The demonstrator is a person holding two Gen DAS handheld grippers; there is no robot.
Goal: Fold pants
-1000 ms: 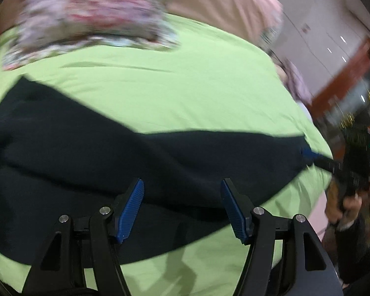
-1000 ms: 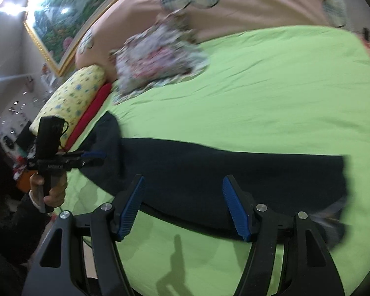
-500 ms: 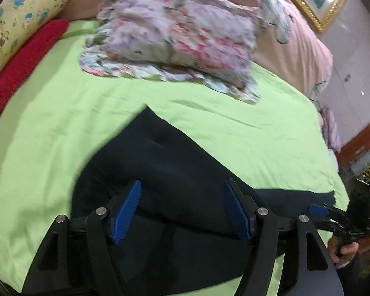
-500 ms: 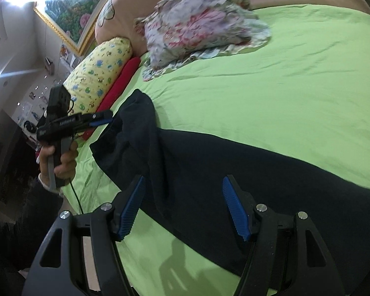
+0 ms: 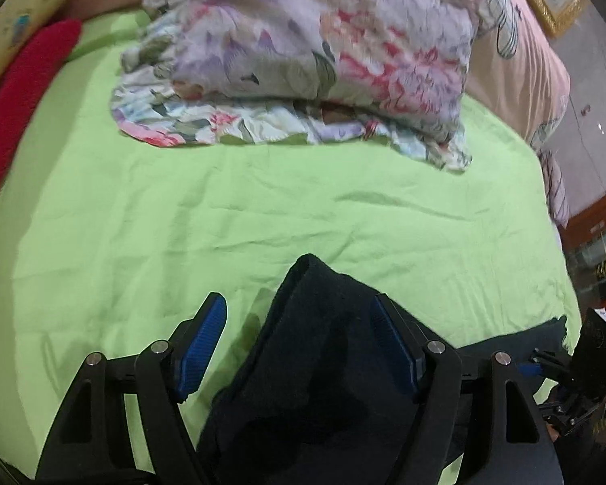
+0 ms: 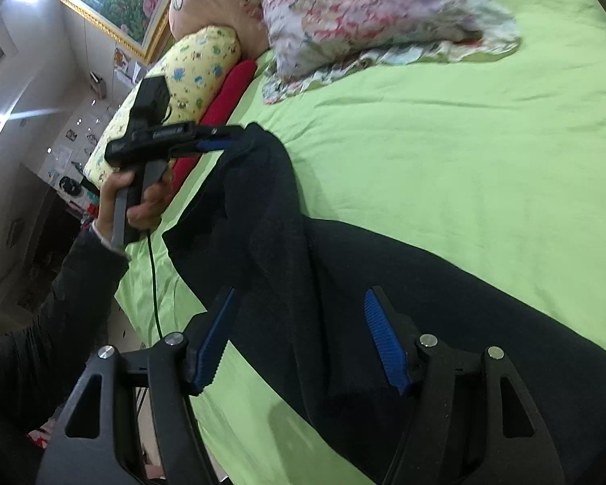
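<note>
Right wrist view: one pants (image 6: pixel 384 283), two pillows (image 6: pixel 367 20), two grippers.

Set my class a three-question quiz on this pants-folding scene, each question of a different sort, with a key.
1. True or false: the right gripper is shut on the pants.
2. The sheet under the pants is: A green, B white, C blue.
3. Short answer: what patterned thing lies on the sheet beyond the pants?

Key: 1 false, its jaws stand wide apart above the pants. 2 A. 3 the floral pillow.
</note>
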